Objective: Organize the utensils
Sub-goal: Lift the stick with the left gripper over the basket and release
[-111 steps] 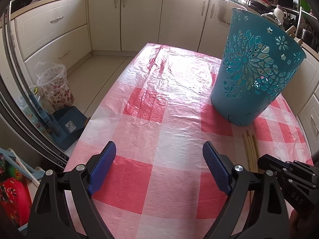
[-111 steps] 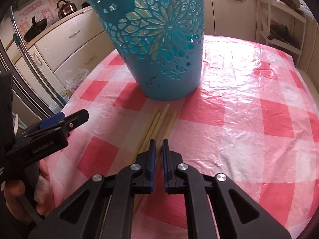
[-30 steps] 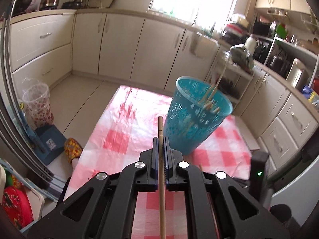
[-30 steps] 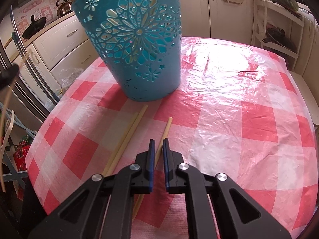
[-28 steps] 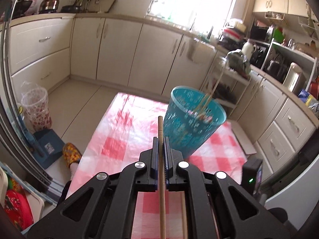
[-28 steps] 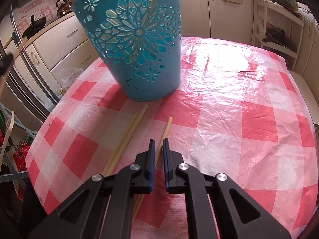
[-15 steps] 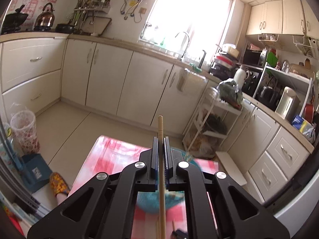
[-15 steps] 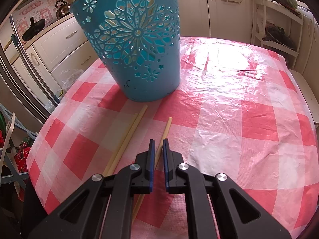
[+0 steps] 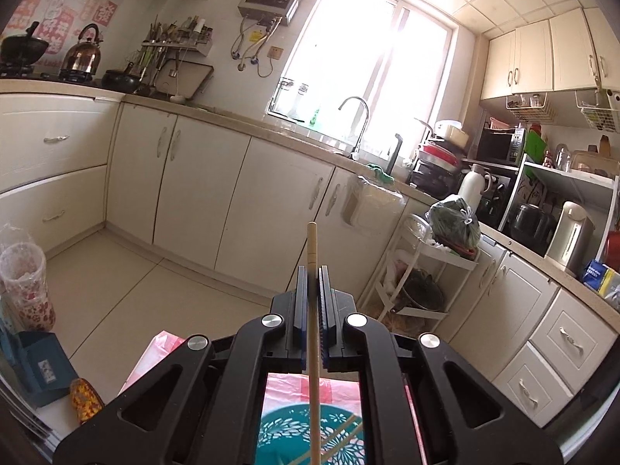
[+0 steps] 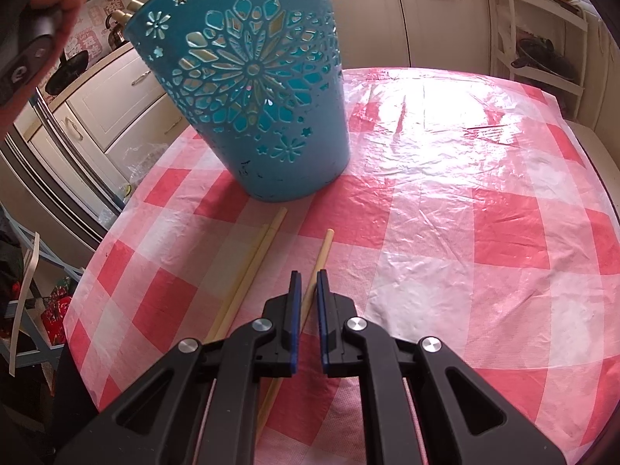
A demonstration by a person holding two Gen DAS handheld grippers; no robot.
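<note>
My left gripper (image 9: 312, 271) is shut on a wooden chopstick (image 9: 312, 248) and holds it high above the teal cut-out basket (image 9: 310, 438), whose open mouth shows below with chopsticks inside. In the right wrist view the basket (image 10: 255, 89) stands on the pink checked tablecloth (image 10: 445, 213). Three chopsticks lie in front of it: a pair (image 10: 252, 263) at left and a single one (image 10: 319, 259) just ahead of my right gripper (image 10: 306, 273). The right gripper hovers low over the single chopstick, its jaws nearly closed with a narrow gap and nothing between them.
Kitchen cabinets, a sink and a wire rack (image 9: 426, 267) ring the table. A floral bin (image 9: 23, 283) and a blue dustpan (image 9: 38, 368) sit on the floor at left. The hand holding the left gripper (image 10: 46, 4) shows above the basket in the right wrist view.
My left gripper has risen and tilted up with the chopstick, and now stands above the basket's mouth. The right gripper has stayed over the single chopstick, its gap slightly wider.
</note>
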